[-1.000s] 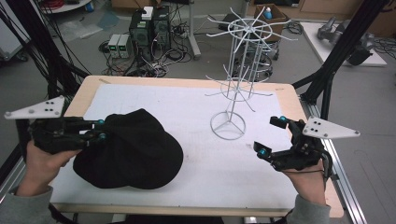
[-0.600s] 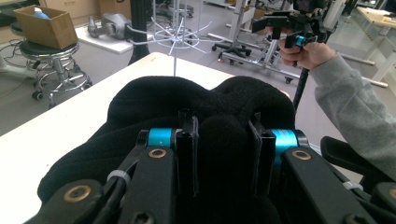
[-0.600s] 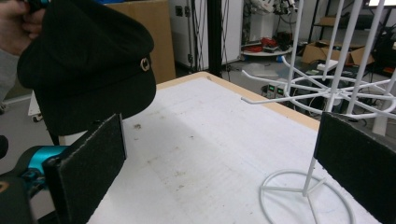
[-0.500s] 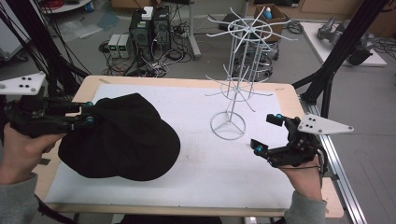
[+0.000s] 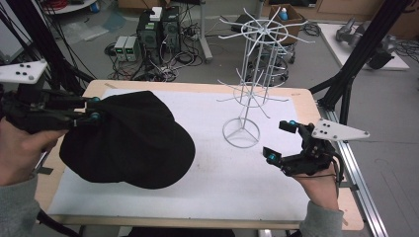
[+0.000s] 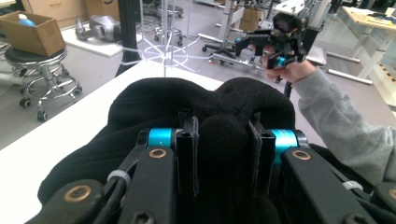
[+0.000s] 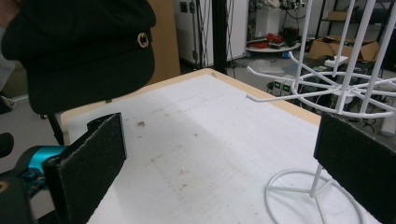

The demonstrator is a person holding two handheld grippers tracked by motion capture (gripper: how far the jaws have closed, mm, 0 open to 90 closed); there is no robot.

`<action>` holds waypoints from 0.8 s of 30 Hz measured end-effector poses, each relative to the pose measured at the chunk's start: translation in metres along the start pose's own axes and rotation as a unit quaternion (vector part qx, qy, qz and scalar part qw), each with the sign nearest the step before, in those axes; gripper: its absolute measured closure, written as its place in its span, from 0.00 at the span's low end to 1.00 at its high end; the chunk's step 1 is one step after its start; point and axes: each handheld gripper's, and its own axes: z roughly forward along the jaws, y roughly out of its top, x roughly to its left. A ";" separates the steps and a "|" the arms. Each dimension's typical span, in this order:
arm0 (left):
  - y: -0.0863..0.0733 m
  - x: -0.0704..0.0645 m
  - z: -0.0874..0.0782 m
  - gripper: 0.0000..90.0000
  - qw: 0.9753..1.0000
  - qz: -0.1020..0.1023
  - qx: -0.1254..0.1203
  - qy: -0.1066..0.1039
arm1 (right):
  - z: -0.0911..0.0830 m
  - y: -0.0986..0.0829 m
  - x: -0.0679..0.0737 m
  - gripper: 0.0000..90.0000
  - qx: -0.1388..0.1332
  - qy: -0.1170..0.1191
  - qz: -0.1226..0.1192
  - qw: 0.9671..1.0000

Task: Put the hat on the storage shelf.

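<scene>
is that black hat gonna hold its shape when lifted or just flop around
Probably floppy: the black hat bulges between the left gripper jaws, so the fabric looks soft and squashes easily. It likely weighs little, as a pinch at one edge seems to carry it clear of the table. The brim may be stiffer; in the right gripper view it hangs fairly flat.

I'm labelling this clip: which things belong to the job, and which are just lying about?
In the job: black hat, clamped in the left gripper; white wire rack; open right gripper.

Lying about: computers, cardboard box and stool on the floor beyond the table.
</scene>
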 end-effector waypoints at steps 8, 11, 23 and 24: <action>0.033 -0.009 0.004 0.78 1.000 0.018 -0.004 -0.014 | 0.002 -0.001 -0.001 0.02 0.002 0.005 0.003 1.000; 0.046 -0.013 0.008 0.78 1.000 0.026 0.001 -0.018 | 0.002 -0.001 0.000 0.02 0.001 0.006 0.005 1.000; 0.083 -0.010 0.032 0.78 0.996 0.043 0.025 -0.077 | -0.006 -0.003 -0.005 0.02 -0.015 0.003 0.012 1.000; 0.087 -0.009 0.035 0.78 0.995 0.046 0.032 -0.077 | -0.007 -0.003 -0.005 0.02 -0.014 0.002 0.015 1.000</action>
